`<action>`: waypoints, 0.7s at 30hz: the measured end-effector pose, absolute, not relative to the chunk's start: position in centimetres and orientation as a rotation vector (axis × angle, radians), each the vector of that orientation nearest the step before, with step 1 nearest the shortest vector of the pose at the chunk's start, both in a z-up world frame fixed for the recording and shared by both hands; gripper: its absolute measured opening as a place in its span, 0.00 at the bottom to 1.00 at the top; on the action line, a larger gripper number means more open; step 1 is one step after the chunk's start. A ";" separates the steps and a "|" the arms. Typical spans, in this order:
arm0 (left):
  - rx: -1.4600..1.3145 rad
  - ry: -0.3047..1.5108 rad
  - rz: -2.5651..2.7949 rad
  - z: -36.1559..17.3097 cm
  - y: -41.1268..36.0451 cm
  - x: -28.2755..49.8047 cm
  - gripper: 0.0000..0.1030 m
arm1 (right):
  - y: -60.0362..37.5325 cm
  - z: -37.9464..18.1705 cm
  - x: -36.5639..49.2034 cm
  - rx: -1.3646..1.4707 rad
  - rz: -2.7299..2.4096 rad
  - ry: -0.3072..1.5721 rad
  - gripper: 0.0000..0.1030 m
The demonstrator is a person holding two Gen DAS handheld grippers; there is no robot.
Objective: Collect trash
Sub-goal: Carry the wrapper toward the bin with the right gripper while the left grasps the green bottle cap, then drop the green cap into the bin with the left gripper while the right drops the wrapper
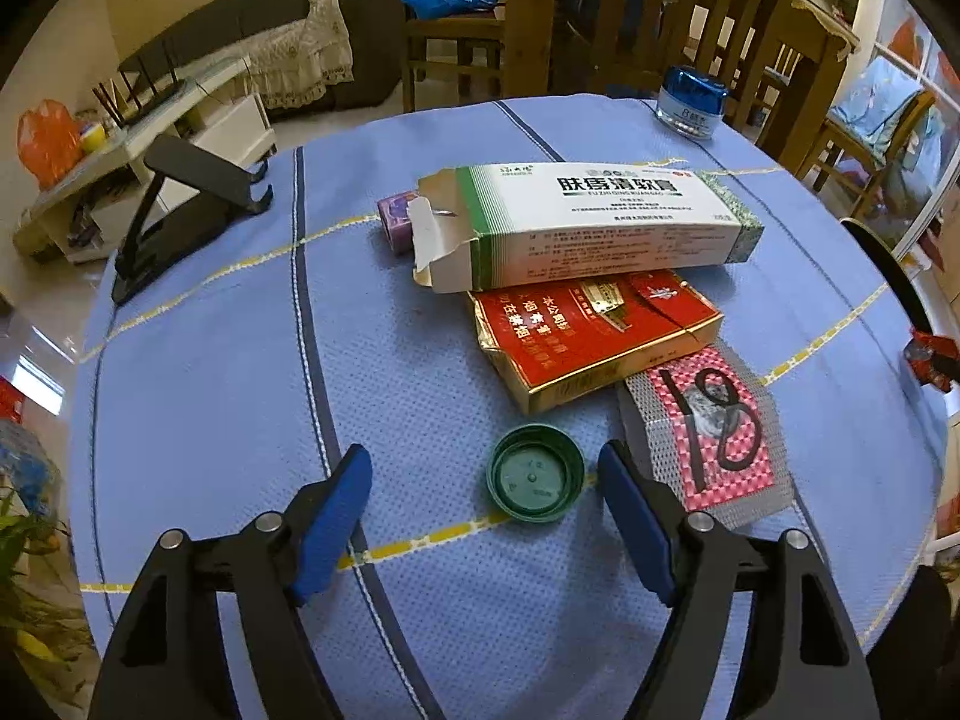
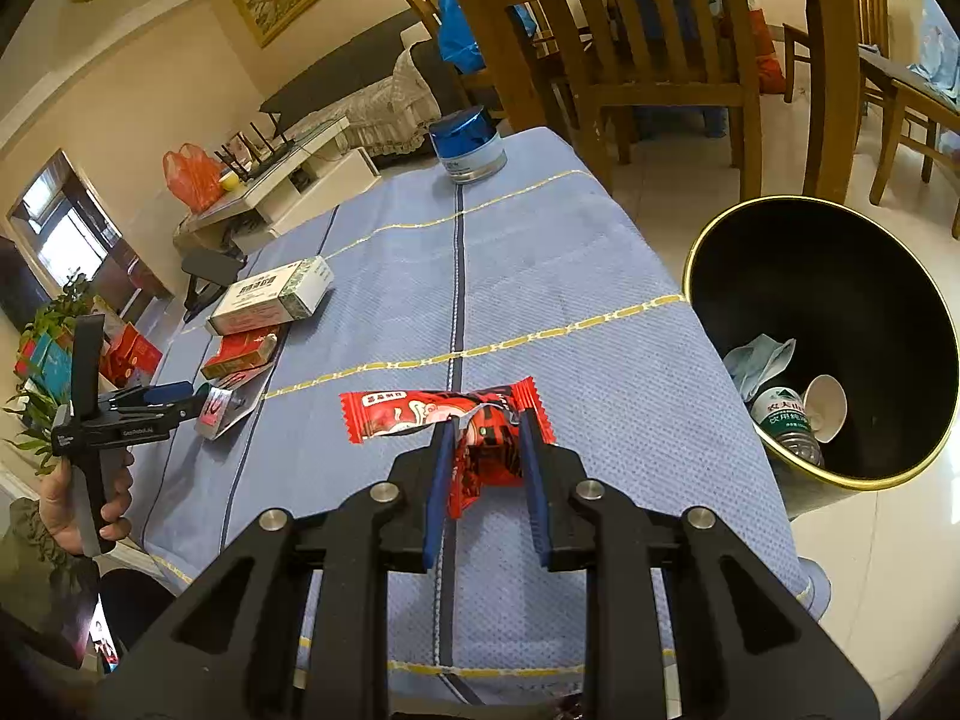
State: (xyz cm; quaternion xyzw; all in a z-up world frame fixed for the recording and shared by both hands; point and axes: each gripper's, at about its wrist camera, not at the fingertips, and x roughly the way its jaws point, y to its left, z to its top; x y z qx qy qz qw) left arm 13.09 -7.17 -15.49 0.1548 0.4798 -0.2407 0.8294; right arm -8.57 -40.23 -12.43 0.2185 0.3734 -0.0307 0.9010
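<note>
The left claw (image 1: 486,480) hangs spread around the green bottle cap (image 1: 535,473), light, rigid: pinch its rim. The right claw (image 2: 487,429) pinches a crinkly red wrapper (image 2: 420,414).

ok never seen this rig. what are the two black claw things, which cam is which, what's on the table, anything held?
No robot: a person holds a two-finger tool in each hand, with a fisheye camera on each looking along its fingers.

The left wrist view shows the left tool open, its fingers either side of a green bottle cap on the blue tablecloth. Beyond lie a red cigarette pack, an open white medicine box, a card marked 18 and a blue-lidded jar.

The right wrist view shows the right tool shut on a red snack wrapper. To its right a black bin holds a bottle and other trash.
</note>
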 end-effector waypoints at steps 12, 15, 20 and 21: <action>0.341 1.022 -0.562 -14.8 -6.6 11.6 0.29 | -40.9 -11.8 -9.5 0.467 -0.086 0.740 0.22; 0.279 1.038 -0.552 -13.9 -5.9 11.8 0.29 | -41.6 -11.3 -10.0 0.460 -0.113 0.722 0.22; 0.250 0.990 -0.583 -11.0 -7.0 10.9 0.29 | -45.6 -11.0 -11.0 0.483 -0.205 0.700 0.22; 0.248 0.981 -0.598 -10.5 -7.6 10.6 0.29 | -46.6 -11.2 -11.1 0.491 -0.231 0.705 0.22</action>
